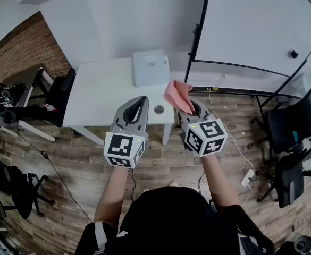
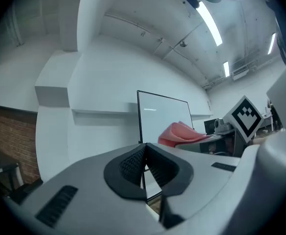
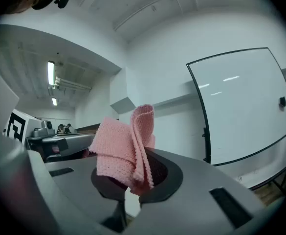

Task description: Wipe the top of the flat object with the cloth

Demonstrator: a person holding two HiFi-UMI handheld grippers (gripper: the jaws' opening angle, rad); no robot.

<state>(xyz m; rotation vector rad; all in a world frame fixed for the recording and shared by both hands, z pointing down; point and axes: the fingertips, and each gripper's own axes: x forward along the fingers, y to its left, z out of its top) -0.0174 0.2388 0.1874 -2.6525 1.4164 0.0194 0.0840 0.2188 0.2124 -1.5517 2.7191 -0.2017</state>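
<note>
A pink knitted cloth (image 1: 178,95) sticks up from my right gripper (image 1: 195,109), whose jaws are shut on it; in the right gripper view the cloth (image 3: 125,148) folds over the black pads. My left gripper (image 1: 136,109) is held level beside it, shut with nothing between its pads (image 2: 133,165). From the left gripper view the pink cloth (image 2: 182,133) shows to the right. A flat pale grey box (image 1: 151,67) lies at the far edge of the white table (image 1: 99,94), beyond both grippers.
A round hole (image 1: 159,109) is in the table near its front right corner. A whiteboard (image 1: 256,28) on a black frame stands to the right. Office chairs (image 1: 296,137) stand at right, a black chair (image 1: 59,92) and cables at left.
</note>
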